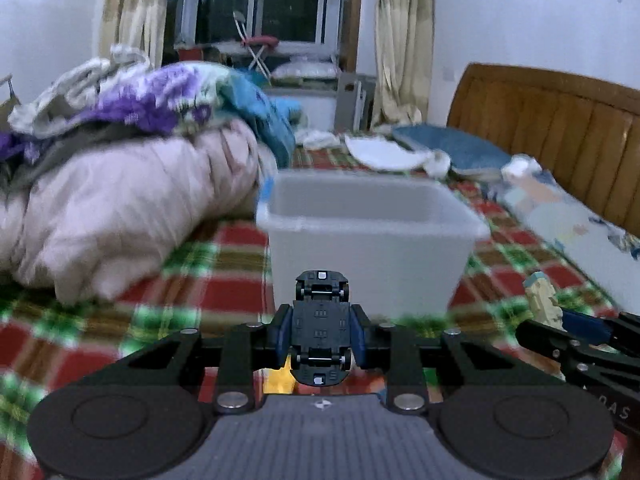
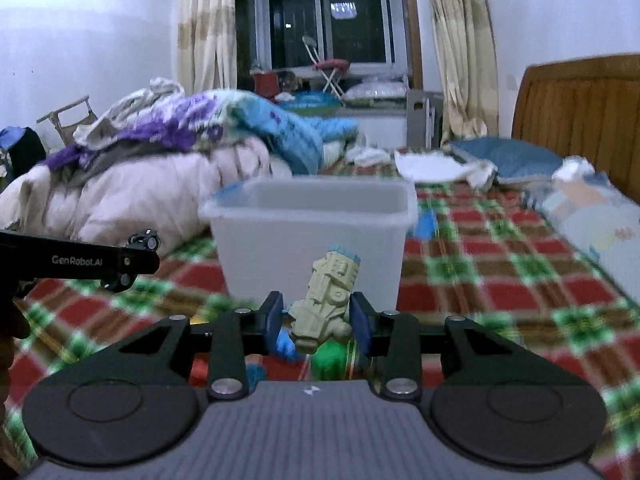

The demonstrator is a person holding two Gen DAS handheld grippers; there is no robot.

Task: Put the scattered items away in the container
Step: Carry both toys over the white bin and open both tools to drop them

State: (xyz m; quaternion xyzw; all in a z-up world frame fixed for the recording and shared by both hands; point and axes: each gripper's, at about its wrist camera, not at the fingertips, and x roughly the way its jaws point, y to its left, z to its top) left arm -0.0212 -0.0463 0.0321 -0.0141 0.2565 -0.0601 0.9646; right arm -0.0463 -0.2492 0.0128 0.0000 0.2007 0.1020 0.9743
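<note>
My left gripper [image 1: 320,334] is shut on a black toy car [image 1: 320,326], held underside up above the plaid bedspread, just short of the white plastic container [image 1: 368,240]. My right gripper [image 2: 318,320] is shut on a beige toy figure with a blue top [image 2: 328,300], also held in front of the container [image 2: 308,232]. The right gripper and its figure [image 1: 542,296] show at the right edge of the left wrist view. The left gripper with the car [image 2: 144,240] shows at the left of the right wrist view. The container's inside is hidden from here.
A pile of quilts and clothes [image 1: 120,168] lies left of the container. Pillows [image 1: 452,148] and a wooden headboard [image 1: 560,128] are at the back right. Small green and blue items [image 2: 328,360] lie on the bedspread under my right gripper.
</note>
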